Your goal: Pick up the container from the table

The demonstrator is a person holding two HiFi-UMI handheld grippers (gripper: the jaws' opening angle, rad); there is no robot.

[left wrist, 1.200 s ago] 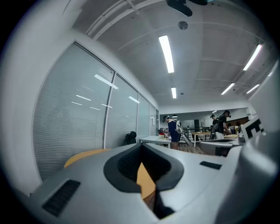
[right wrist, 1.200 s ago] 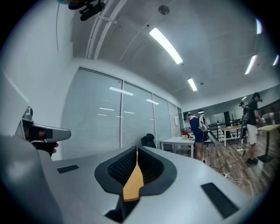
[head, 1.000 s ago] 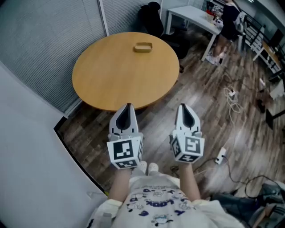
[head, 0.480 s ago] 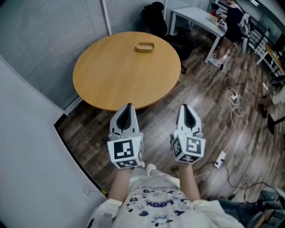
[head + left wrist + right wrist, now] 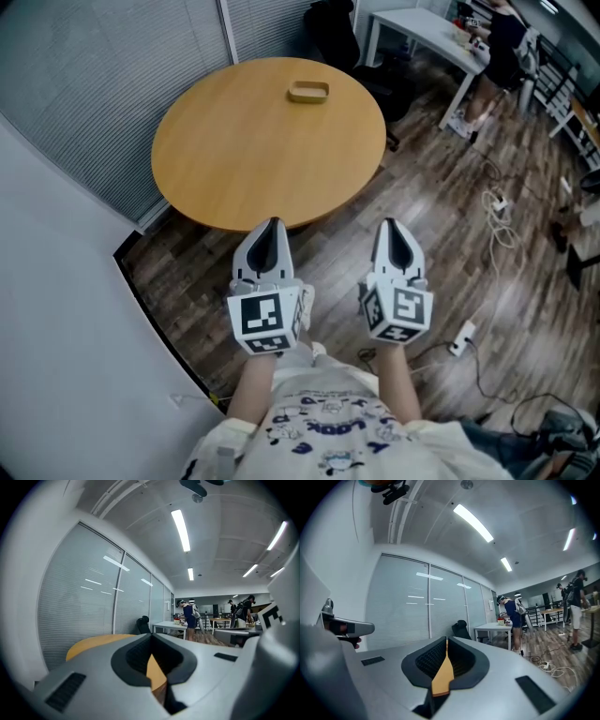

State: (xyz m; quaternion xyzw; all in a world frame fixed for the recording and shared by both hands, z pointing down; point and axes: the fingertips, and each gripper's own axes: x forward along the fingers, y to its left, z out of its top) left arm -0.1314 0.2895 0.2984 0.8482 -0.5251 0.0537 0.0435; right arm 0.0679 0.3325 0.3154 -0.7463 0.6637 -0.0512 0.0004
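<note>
The container point(image 5: 307, 91) is a small, shallow tan tray lying near the far edge of the round wooden table point(image 5: 234, 150). Both grippers hang over the wood floor on the near side of the table, far short of the container. In the head view my left gripper point(image 5: 272, 225) and my right gripper point(image 5: 389, 226) point toward the table with their jaws together. The left gripper view shows the left gripper point(image 5: 151, 641) shut and empty, with the table's tan top beyond it. My right gripper point(image 5: 446, 644) is likewise shut on nothing. Neither gripper view shows the container.
A glass wall with blinds point(image 5: 94, 84) runs behind the table on the left. At the back stand a black chair point(image 5: 333, 23) and a white desk point(image 5: 422, 33), with a person point(image 5: 497, 37) beside it. Cables point(image 5: 497, 211) and a power strip point(image 5: 461, 339) lie on the floor at right.
The table and container have shifted slightly up and nearer in the head view as the camera moved. Both grippers keep the same place and stay shut.
</note>
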